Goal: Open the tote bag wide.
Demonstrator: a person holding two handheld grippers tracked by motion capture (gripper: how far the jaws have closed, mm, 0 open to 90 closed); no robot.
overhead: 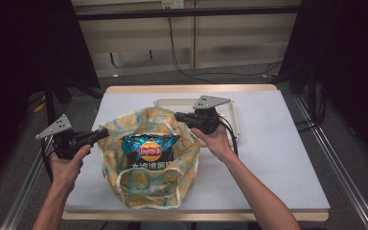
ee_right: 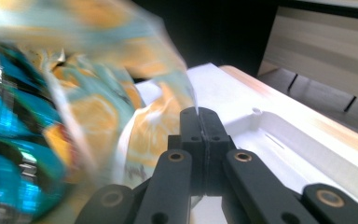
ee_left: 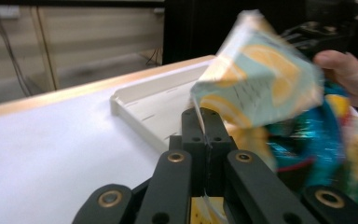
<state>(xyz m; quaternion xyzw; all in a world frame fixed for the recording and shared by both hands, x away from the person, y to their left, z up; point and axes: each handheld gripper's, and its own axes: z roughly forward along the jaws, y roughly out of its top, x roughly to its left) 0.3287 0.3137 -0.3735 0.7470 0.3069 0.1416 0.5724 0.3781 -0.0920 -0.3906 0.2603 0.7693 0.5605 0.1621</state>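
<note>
Pinching the bag (overhead: 149, 158) rim — left tongs (overhead: 101, 134) and right tongs (overhead: 179, 116) both clamped.

I have a soft cloth bag (overhead: 148, 158) in pale green-blue printed with orange slices, edged with white piping, sitting on the white table top toward my side, mouth gaping upward. Its rim is pinched at two opposite edges by my left gripper (overhead: 103, 133) and my right gripper (overhead: 179, 116), both clamped tight on the fabric, which is pulled wide between them. Inside stands a blue crisp packet (overhead: 148, 149) with a red and yellow logo, its crimped top poking up just inside the mouth, label facing me
</note>
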